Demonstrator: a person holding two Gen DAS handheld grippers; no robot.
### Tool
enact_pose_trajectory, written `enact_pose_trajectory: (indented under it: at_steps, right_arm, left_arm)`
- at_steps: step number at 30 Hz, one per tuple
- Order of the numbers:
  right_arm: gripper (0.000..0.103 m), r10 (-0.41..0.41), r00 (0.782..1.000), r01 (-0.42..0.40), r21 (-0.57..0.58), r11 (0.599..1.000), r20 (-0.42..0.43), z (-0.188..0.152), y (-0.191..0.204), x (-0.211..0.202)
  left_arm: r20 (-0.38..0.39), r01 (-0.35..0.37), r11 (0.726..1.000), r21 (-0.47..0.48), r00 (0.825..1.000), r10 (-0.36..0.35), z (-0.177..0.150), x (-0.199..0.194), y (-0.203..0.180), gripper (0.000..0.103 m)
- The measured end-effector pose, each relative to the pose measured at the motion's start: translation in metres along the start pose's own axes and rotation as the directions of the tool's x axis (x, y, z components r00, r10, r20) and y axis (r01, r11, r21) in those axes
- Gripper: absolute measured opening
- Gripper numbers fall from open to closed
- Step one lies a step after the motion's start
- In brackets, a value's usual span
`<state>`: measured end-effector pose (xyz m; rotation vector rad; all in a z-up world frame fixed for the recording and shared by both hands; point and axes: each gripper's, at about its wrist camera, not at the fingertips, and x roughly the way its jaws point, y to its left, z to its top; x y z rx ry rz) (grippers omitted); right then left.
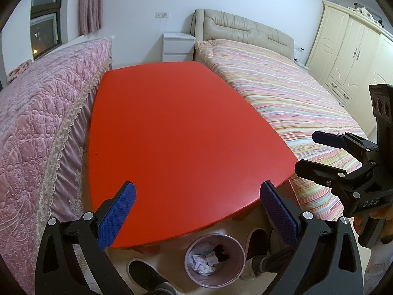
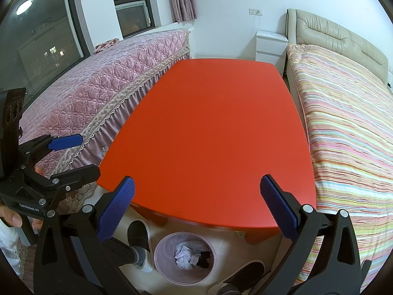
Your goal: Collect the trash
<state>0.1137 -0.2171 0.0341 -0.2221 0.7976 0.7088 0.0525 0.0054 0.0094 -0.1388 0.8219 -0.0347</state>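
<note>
With both the left gripper and right gripper held open and empty, collection is judged finished, since trash is seen only in the bin below them.

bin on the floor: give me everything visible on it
The trash bin is a round, open-topped pail with a pale pink or lilac rim and wall, plastic by the look of it. It stands upright on the light floor just in front of the red table, between the person's two slippered feet. No lid or liner is visible. Inside lie crumpled white paper scraps and a small dark item. Neither gripper touches it; both are held open above.
</note>
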Motion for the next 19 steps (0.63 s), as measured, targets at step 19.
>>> enact_pose_trajectory:
  at_steps: [19]
  right_arm:
    - [0.1,0.001,1.0,-0.001,0.002,1.0,-0.005,-0.0022,-0.0001,0.0029]
  left_arm:
    - [-0.002,-0.029,0.999,-0.015,1.0,0.029,0.0007,0.0049,0.0019,0.097]
